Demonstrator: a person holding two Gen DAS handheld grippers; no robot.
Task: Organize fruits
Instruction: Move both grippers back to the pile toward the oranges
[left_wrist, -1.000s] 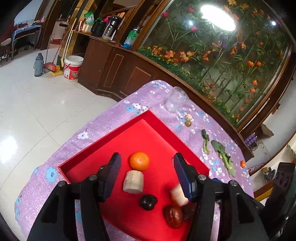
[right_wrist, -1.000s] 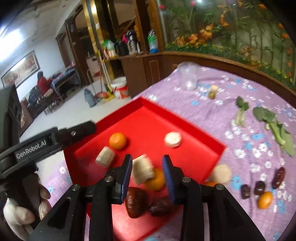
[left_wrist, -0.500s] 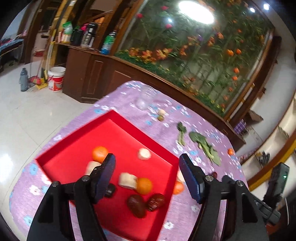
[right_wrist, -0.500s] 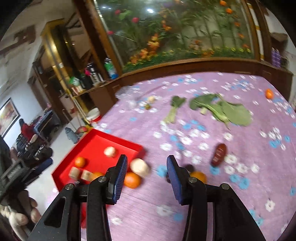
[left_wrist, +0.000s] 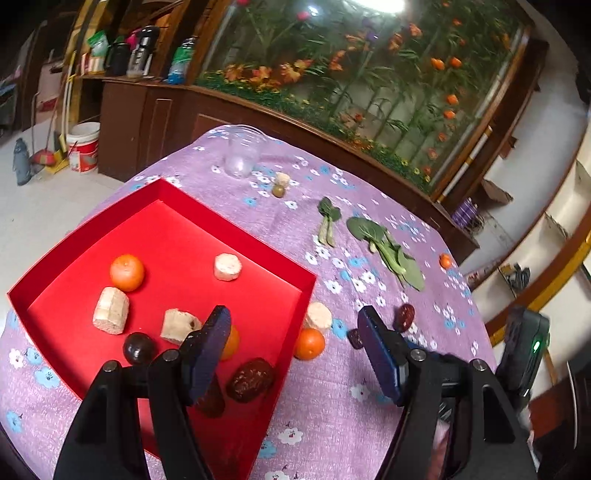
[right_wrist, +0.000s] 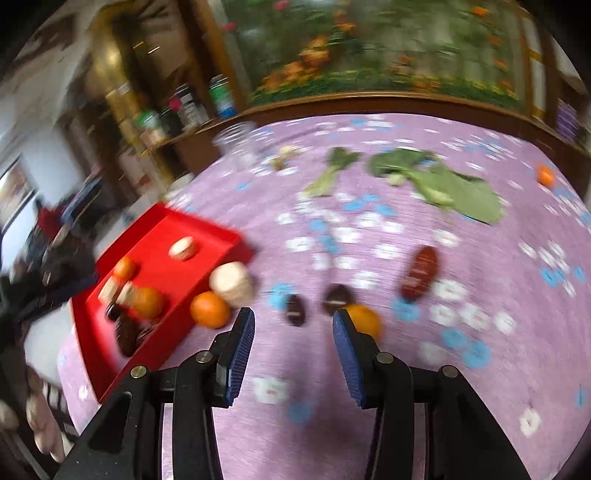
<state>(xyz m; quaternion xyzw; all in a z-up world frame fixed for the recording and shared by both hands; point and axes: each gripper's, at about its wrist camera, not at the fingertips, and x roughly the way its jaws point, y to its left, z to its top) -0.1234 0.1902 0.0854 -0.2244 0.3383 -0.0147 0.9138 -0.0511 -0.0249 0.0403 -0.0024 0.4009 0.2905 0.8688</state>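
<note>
The red tray (left_wrist: 110, 229) holds an orange (left_wrist: 126, 272), pale fruit chunks (left_wrist: 110, 311), a dark plum (left_wrist: 138, 348) and a red date (left_wrist: 250, 380). My left gripper (left_wrist: 293, 323) is open and empty above the tray's right edge, over a loose orange (left_wrist: 309, 344) and a pale chunk (left_wrist: 318, 315). My right gripper (right_wrist: 293, 323) is open and empty over the purple cloth, just short of two dark dates (right_wrist: 295, 314). An orange (right_wrist: 364, 321) lies behind its right finger. A red date (right_wrist: 421, 273) lies farther right. The right wrist view is blurred.
Leafy greens (left_wrist: 388, 247) lie on the far side of the cloth, with a clear plastic cup (left_wrist: 242, 153) and small fruit pieces (left_wrist: 280, 184) at the back. A small orange (right_wrist: 545, 174) sits near the table's right edge. A wooden cabinet borders the table behind.
Both grippers swung right, off the tray toward the cloth. The right gripper's jaws widened and left a pale chunk in the tray. The left jaws widened a little.
</note>
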